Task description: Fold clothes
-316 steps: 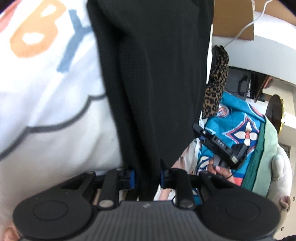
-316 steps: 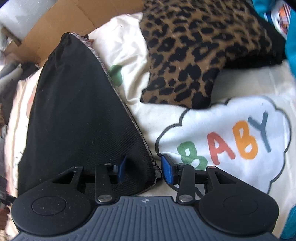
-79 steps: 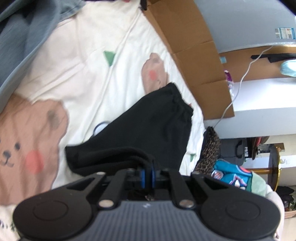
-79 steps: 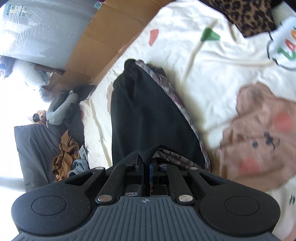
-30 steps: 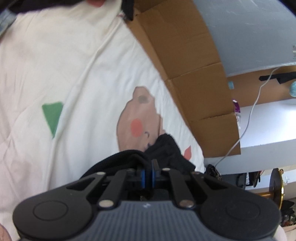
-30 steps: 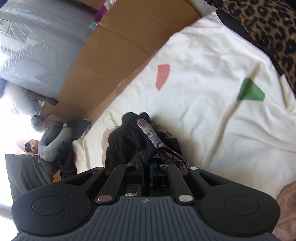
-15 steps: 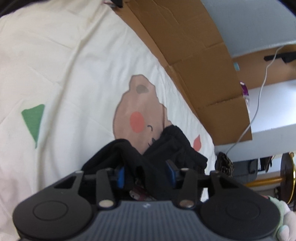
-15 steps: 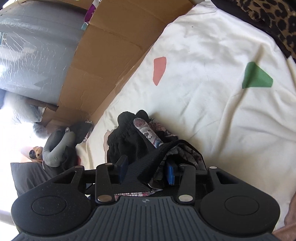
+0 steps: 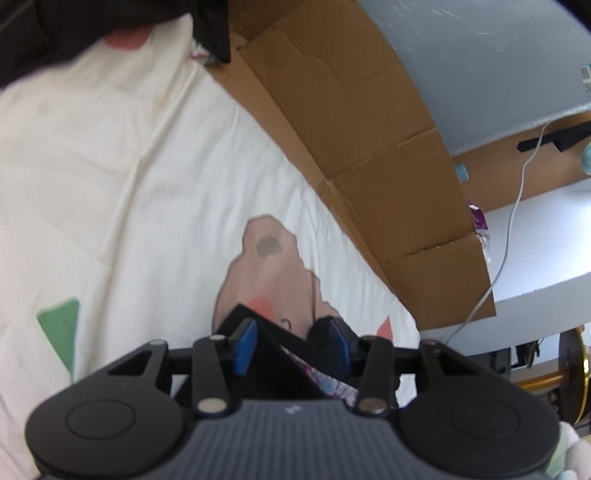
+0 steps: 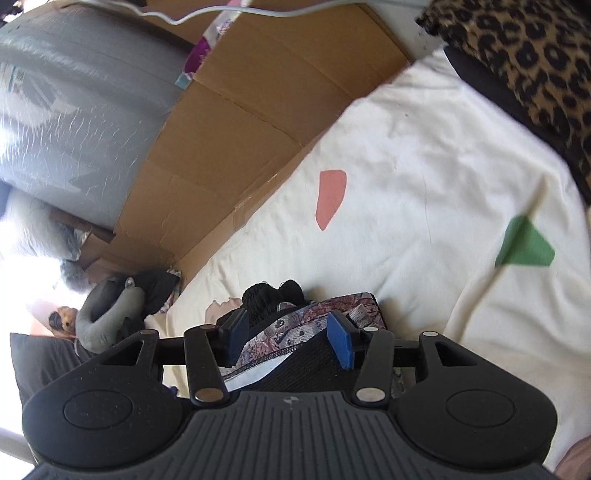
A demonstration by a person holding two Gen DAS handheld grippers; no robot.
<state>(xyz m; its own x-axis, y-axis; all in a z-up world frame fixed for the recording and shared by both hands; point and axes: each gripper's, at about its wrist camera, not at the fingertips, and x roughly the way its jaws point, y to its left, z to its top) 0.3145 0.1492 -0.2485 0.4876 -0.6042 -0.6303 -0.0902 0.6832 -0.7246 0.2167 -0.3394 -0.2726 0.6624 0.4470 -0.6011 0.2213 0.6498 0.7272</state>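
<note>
A black garment (image 9: pixel 273 356) with a patterned lining lies folded on the cream printed bedsheet (image 9: pixel 122 192), right under both grippers. My left gripper (image 9: pixel 291 341) is open, its blue pads apart above the black fold. In the right wrist view the same garment (image 10: pixel 291 328) shows its patterned inner fabric and a bunched black waistband. My right gripper (image 10: pixel 288 338) is open too, its pads on either side of the patterned edge without pinching it.
A flattened cardboard panel (image 9: pixel 369 147) runs along the far edge of the bed. A leopard-print garment (image 10: pixel 535 62) lies at the upper right. A grey neck pillow (image 10: pixel 107 310) and dark clothes (image 9: pixel 74 29) sit past the sheet's far end. A white cable (image 9: pixel 513 221) hangs by the cardboard.
Both grippers carried the garment's end over toward the waistband while shut on it, then opened about half a second ago. The fabric now lies loose between the spread pads.
</note>
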